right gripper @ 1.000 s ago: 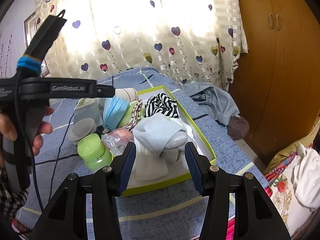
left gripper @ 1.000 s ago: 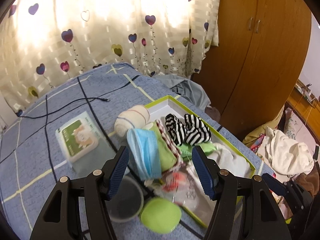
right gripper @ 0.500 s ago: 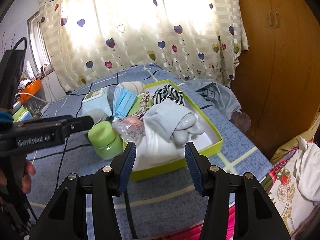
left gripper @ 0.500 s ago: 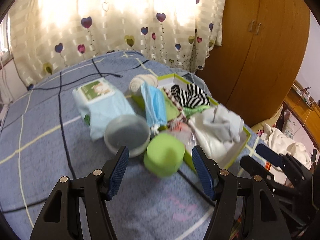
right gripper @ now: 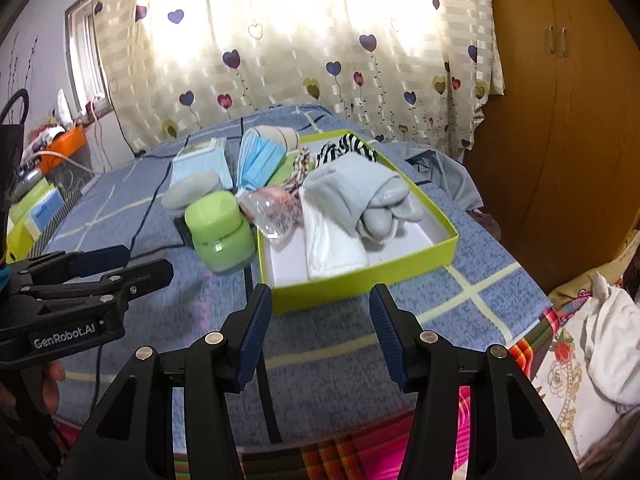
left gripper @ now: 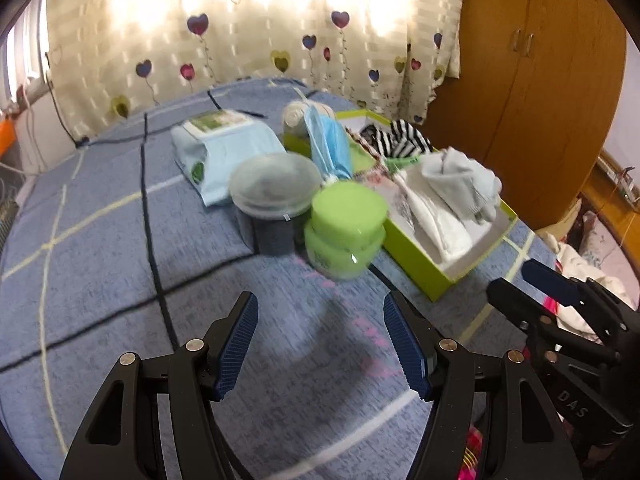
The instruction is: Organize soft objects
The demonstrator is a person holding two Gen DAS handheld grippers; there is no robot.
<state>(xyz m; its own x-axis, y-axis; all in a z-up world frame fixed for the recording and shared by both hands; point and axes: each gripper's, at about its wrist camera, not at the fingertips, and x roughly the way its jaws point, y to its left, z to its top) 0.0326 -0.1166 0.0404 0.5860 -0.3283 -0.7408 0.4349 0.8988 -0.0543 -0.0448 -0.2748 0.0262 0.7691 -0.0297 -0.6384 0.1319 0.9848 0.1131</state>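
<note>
Backlit heart-print curtain (right gripper: pixel 280 40) (window behind), wooden wardrobe (right gripper: pixel 560 120) at right

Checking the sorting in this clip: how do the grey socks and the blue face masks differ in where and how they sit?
The grey socks lie inside the green box, on a folded white cloth; the blue face masks stand propped at the box's far left edge. The socks are bulky and bundled; the masks are thin and pleated. Neither is gripped.

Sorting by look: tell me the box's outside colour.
Lime green box, clearest in the right wrist view.
</note>
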